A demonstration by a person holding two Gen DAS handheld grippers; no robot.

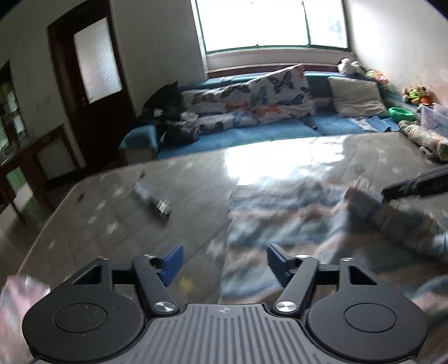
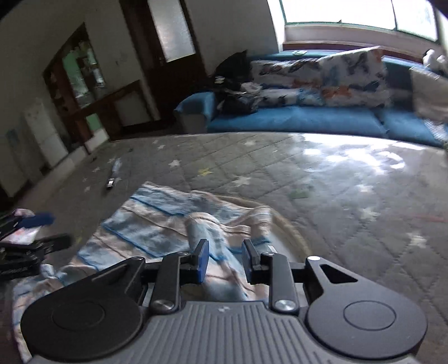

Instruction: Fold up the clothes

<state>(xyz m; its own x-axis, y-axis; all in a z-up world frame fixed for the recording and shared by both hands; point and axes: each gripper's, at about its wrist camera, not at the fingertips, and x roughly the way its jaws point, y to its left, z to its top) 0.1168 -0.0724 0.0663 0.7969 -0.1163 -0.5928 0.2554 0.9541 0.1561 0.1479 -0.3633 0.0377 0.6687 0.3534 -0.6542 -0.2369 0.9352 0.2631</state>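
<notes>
No brand, label or writing can be read anywhere; motion blur smears most of the near surfaces. The striped garment [image 2: 156, 224], banded in blue, white and pinkish beige, lies spread on a grey quilted mat [image 2: 336, 196] printed with pale stars. In the right wrist view the right gripper [image 2: 225, 260] sits low over the cloth with its jaws partly parted, and a raised ridge of the garment runs up between the two blue pads [image 2: 203, 260]; whether the pads press on that fold or merely flank it cannot be told. In the left wrist view the left gripper [image 1: 225, 263] has its jaws spread wide and released, nothing between them; the garment [image 1: 294, 224] begins under its right-hand finger and stretches away forward and to the right, while its left-hand finger hangs over bare mat [image 1: 112, 201]. A small cylindrical object [image 1: 151, 198] lies on the mat to the left, well apart from the cloth. Beyond the mat stands a blue sofa [image 2: 294, 123] with butterfly-patterned cushions [image 1: 280, 95] beneath a bright window [image 1: 268, 22].
</notes>
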